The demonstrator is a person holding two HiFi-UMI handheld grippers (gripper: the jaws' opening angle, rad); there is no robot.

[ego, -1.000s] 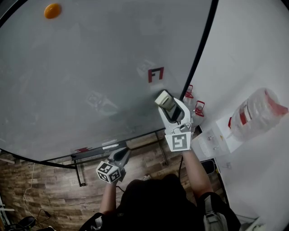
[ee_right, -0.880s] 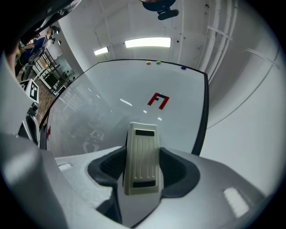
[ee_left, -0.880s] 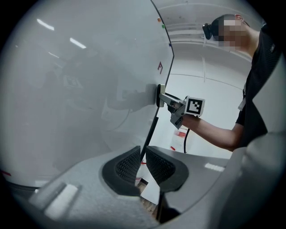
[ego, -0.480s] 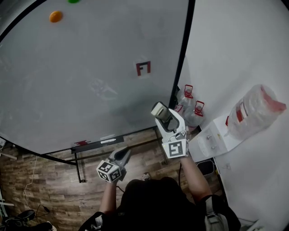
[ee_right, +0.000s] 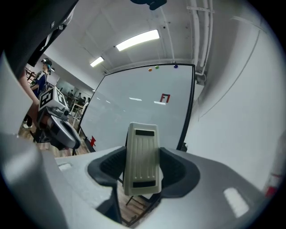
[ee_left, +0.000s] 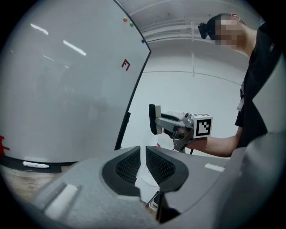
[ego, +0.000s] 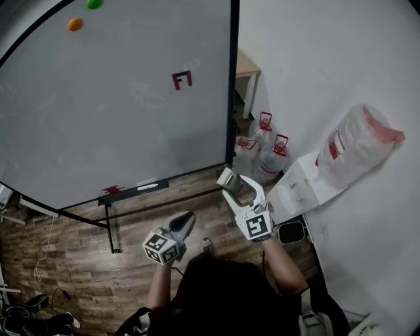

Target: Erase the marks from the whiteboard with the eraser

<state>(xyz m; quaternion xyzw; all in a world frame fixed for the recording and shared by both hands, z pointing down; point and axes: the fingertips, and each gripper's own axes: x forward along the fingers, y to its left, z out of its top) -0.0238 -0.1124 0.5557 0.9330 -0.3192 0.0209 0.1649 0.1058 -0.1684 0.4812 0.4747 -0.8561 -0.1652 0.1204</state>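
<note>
The whiteboard (ego: 98, 125) stands to the left, and a red mark (ego: 182, 80) is on its upper right part. My right gripper (ego: 231, 181) is held off the board, past its right frame, shut on a beige ribbed eraser (ego: 227, 176). In the right gripper view the eraser (ee_right: 143, 156) stands upright between the jaws of the right gripper (ee_right: 143, 169), with the whiteboard (ee_right: 134, 116) and the red mark (ee_right: 165, 98) beyond. My left gripper (ego: 186, 221) hangs lower with nothing in it. In the left gripper view the left gripper (ee_left: 143, 162) has its pads nearly touching.
Orange (ego: 75, 24) and green (ego: 94, 4) magnets sit at the board's top. A marker (ego: 148, 187) lies on the board's tray. Water jugs (ego: 261, 131) stand by the white wall, next to a white box (ego: 303, 187) with a plastic bag (ego: 354, 152) on it. Wooden floor below.
My right gripper has drawn back and down from the board with the eraser, away from the red mark. The board has slid left in the view. The left gripper barely moved.
</note>
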